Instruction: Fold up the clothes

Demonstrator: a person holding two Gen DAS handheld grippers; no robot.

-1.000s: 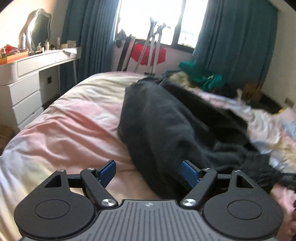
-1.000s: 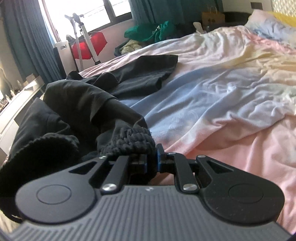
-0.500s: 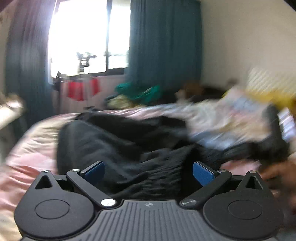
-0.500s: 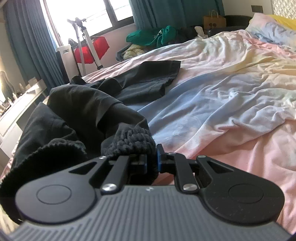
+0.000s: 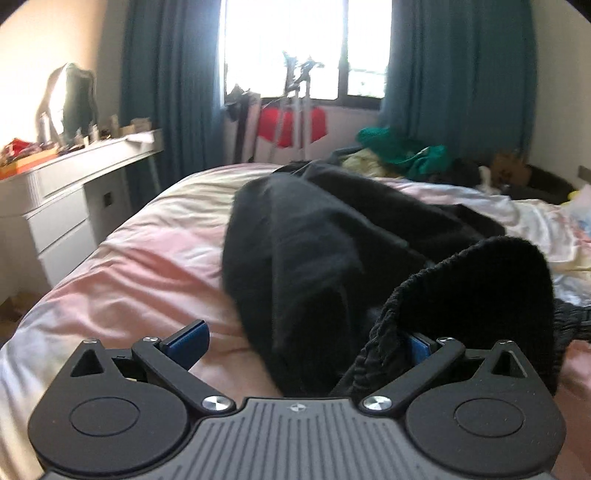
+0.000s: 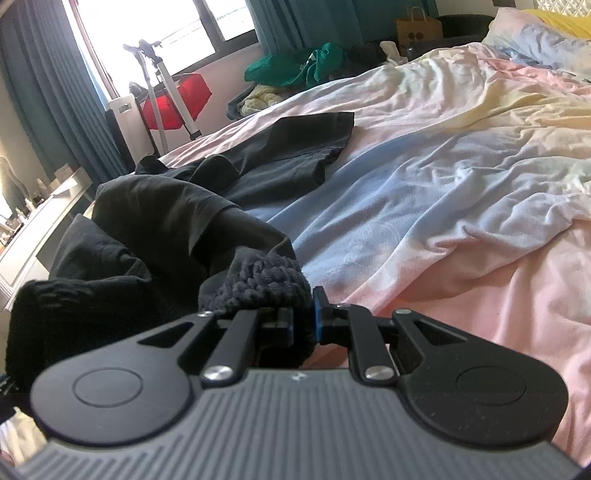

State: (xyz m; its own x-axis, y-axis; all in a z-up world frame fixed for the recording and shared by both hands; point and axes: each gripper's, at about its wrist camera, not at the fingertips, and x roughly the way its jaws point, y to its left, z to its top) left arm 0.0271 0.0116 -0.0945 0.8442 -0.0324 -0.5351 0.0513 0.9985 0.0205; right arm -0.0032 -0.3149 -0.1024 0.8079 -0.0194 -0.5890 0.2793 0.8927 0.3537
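Observation:
A black garment (image 5: 314, 251) lies heaped on the pink bed sheet (image 5: 140, 273). Its ribbed waistband (image 5: 461, 295) rises in a dark arch over the right finger of my left gripper (image 5: 303, 345), hiding most of that blue pad. The left gripper is open, its fingers wide apart, with the garment's near edge between them. In the right wrist view my right gripper (image 6: 304, 321) is shut on a bunched piece of the ribbed waistband (image 6: 258, 280). The rest of the black garment (image 6: 177, 210) trails away to the left, with one flat part (image 6: 295, 147) spread farther up the bed.
A white dresser (image 5: 74, 192) with a mirror and small items stands left of the bed. A drying rack with red cloth (image 5: 291, 122) stands under the window. Green clothes (image 5: 402, 151) are piled beyond the bed. Rumpled pastel sheet (image 6: 461, 166) stretches right toward a pillow (image 6: 535, 33).
The left gripper swung right, then back left, staying open. The ribbed waistband now stands up against its right finger. The right gripper stayed shut on the waistband and barely shifted.

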